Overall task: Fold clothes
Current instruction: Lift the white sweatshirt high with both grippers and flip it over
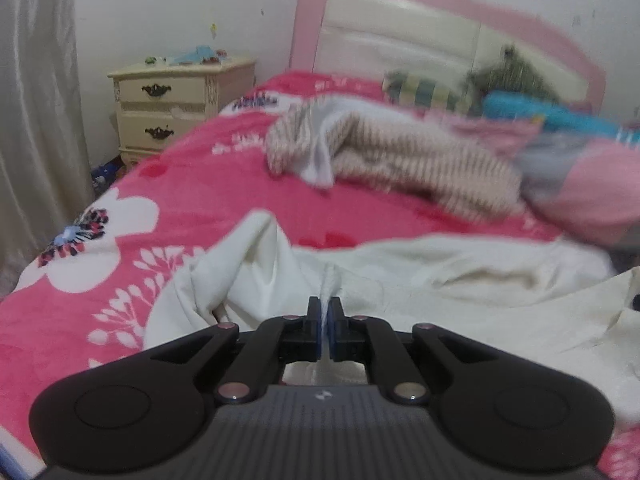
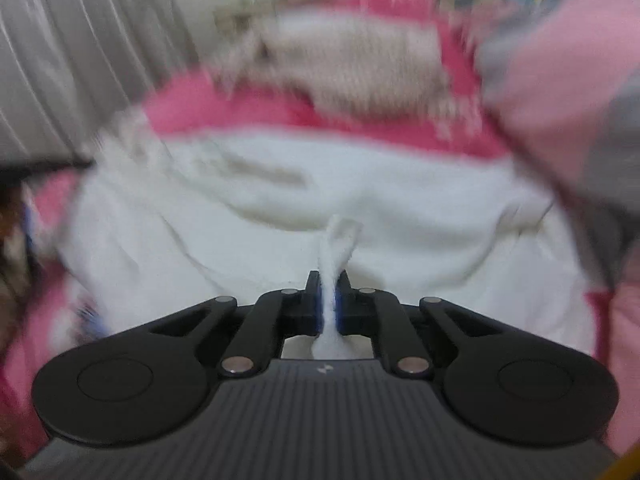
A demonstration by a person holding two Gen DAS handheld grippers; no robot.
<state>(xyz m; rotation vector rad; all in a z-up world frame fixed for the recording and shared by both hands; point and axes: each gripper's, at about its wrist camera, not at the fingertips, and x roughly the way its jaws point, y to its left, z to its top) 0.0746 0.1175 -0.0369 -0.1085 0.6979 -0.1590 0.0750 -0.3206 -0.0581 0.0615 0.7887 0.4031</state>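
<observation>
Your left gripper (image 1: 324,307) is clenched on a thin pinch of the white garment (image 1: 460,276), its blue-padded fingers pressed together with a ridge of the cloth rising between them. Your right gripper (image 2: 329,286) is likewise clamped on a bunched fold of the same white garment (image 2: 280,200), the cloth squeezed into a narrow twist that passes between the pads and out behind them.

The garment lies spread and rumpled across the near part of the bed, on the pink flowered blanket (image 1: 192,184). In your left view it reaches from the gripper out to the right edge, with a loose flap standing up on the left side of the fingers.

Beyond it, well apart, a beige striped knit garment (image 1: 400,160) lies heaped on the blanket with a pale lining showing. To its right sits a pile of pink and grey cloth (image 1: 580,176), and behind that something bright blue (image 1: 532,114) and a striped cushion (image 1: 424,90) rest near the pink headboard (image 1: 312,12).

A cream nightstand (image 1: 176,96) with two drawers stands beside the bed at the left, next to a pale curtain (image 1: 36,100).

Your right view is heavily blurred, so beyond the white cloth in the grip you can probably make out only the striped knit and the pink pile.
</observation>
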